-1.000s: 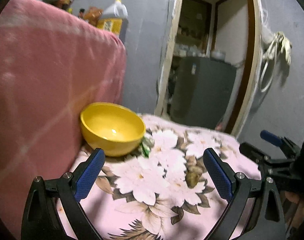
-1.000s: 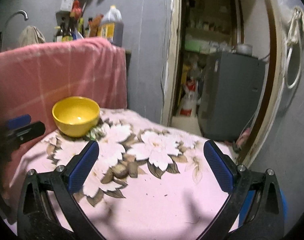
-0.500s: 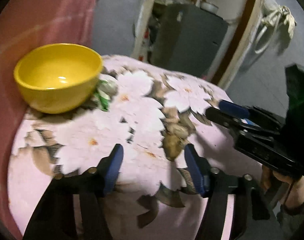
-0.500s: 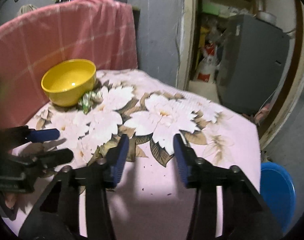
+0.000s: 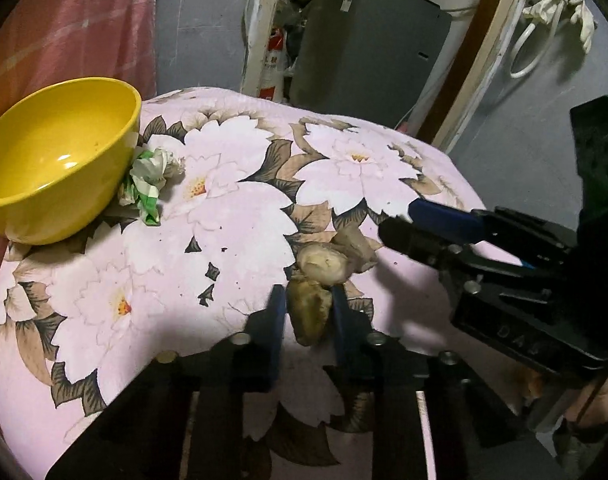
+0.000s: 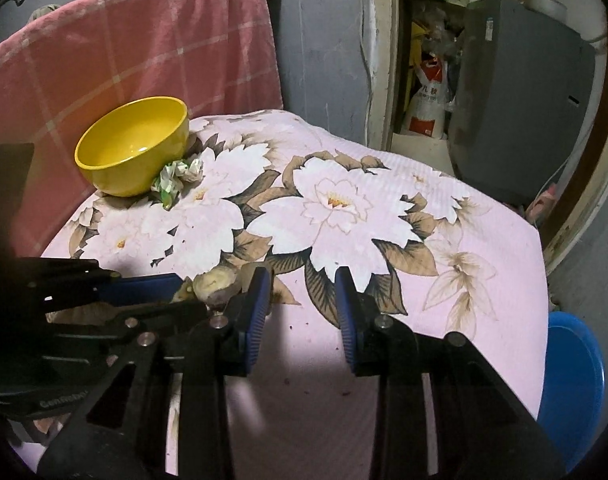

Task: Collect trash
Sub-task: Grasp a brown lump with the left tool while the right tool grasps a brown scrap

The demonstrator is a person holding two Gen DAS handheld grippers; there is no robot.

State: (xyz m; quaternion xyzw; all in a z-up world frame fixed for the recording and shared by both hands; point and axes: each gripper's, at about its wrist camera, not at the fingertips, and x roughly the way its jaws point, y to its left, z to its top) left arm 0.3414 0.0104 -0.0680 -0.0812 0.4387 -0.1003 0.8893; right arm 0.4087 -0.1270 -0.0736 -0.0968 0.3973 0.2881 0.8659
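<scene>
A brownish peel scrap lies on the pink flowered tablecloth, and my left gripper is shut on it. A second tan piece lies just beyond it; it also shows in the right wrist view. A crumpled green-and-white wrapper rests against a yellow bowl, seen too in the right wrist view beside the bowl. My right gripper hovers over the cloth, partly closed with a gap and nothing between its blue pads.
A pink towel hangs behind the bowl. A blue bin stands below the table's right edge. A grey appliance and a doorway lie beyond. The right gripper crosses the left wrist view close to the scraps.
Both grippers dropped toward the table and narrowed. The left jaws closed around the brownish scrap; the right gripper came in close beside it.
</scene>
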